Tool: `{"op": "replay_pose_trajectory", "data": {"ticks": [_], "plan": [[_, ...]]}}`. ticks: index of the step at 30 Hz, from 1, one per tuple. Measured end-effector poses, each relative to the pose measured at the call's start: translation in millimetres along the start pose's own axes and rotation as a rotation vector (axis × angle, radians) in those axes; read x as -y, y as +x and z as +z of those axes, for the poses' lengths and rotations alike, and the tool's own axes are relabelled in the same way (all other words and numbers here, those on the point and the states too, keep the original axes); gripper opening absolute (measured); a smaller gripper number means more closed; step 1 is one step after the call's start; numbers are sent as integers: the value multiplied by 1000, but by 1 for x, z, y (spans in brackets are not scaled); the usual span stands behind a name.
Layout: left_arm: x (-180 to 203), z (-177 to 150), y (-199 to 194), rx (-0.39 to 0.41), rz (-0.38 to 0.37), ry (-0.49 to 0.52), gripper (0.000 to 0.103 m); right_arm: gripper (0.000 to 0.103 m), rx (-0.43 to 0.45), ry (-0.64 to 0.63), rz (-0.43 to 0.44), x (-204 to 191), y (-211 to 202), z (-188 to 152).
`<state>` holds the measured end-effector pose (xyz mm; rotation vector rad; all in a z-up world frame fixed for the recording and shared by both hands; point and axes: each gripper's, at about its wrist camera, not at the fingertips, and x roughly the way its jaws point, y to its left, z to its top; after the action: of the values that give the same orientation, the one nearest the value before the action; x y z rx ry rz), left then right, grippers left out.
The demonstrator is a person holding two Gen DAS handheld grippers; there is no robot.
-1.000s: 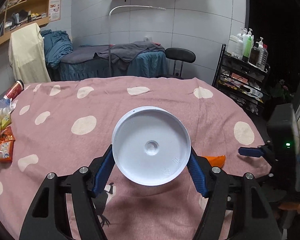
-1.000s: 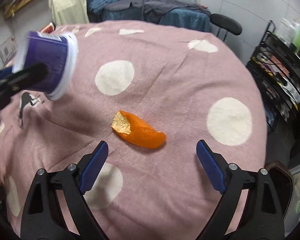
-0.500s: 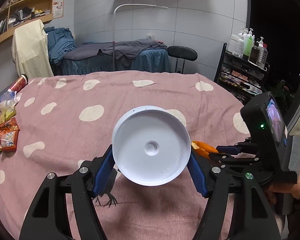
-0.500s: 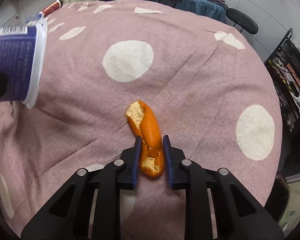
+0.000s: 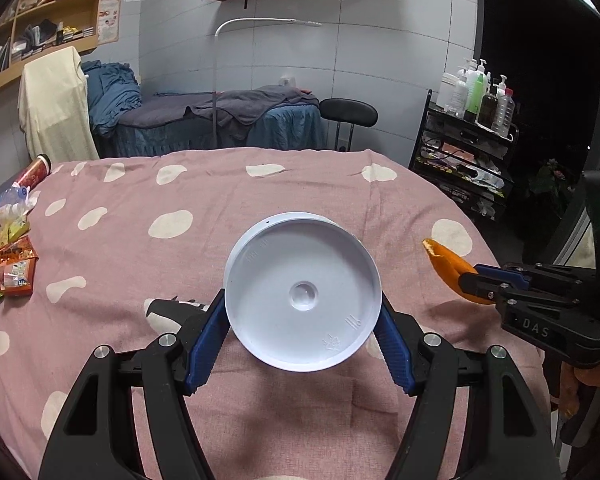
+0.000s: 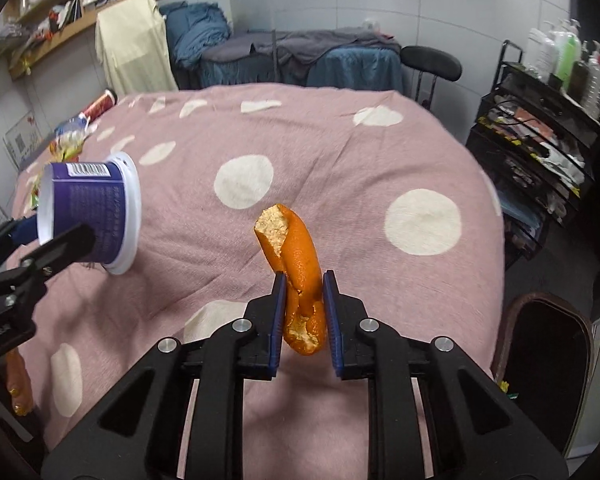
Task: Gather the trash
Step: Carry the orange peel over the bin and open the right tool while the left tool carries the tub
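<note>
Peel (image 6: 300, 264), orange with pale pith showing at its torn top end, stands nearly upright at the centre of the right wrist view, pinched low down between the blue pads of the right gripper (image 6: 303, 312), whose jaws stand narrow and press on it from both sides. It hangs clear of the pink spotted cloth (image 6: 380, 160) below. At the left of that view a purple tub (image 6: 88, 222) with a barcode label and a white rim lies on its side in the air, gripped across its wall by the left gripper (image 6: 40, 240), of which one black finger shows. In the left wrist view the same tub (image 5: 302, 298) fills the centre, its white round base facing the camera, and the left gripper (image 5: 300, 328) clasps it with jaws fairly wide, a blue pad on each flank. At the right edge of this view the right gripper (image 5: 470, 280) reaches in with the peel (image 5: 448, 268) jutting up and to the left from its tips, well apart from the tub. Wrappers (image 5: 8, 264) and a red can (image 5: 34, 170) lie at the cloth's left edge. A bed, a black stool and a rack of bottles (image 5: 476, 92) stand beyond the cloth.
</note>
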<state>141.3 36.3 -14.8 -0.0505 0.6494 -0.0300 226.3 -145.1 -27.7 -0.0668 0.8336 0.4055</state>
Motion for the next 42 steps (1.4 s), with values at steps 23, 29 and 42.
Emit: {"op": "replay_pose_trajectory", "data": {"ticks": [23, 29, 42], "plan": [[92, -6, -28, 26, -204, 122, 68, 20, 190, 323, -144, 97, -111, -76], [116, -10, -29, 19, -252, 162, 68, 20, 183, 416, -214, 132, -120, -100], [150, -16, -20, -8, -298, 235, 68, 20, 96, 534, -298, 182, -97, -134]]}}
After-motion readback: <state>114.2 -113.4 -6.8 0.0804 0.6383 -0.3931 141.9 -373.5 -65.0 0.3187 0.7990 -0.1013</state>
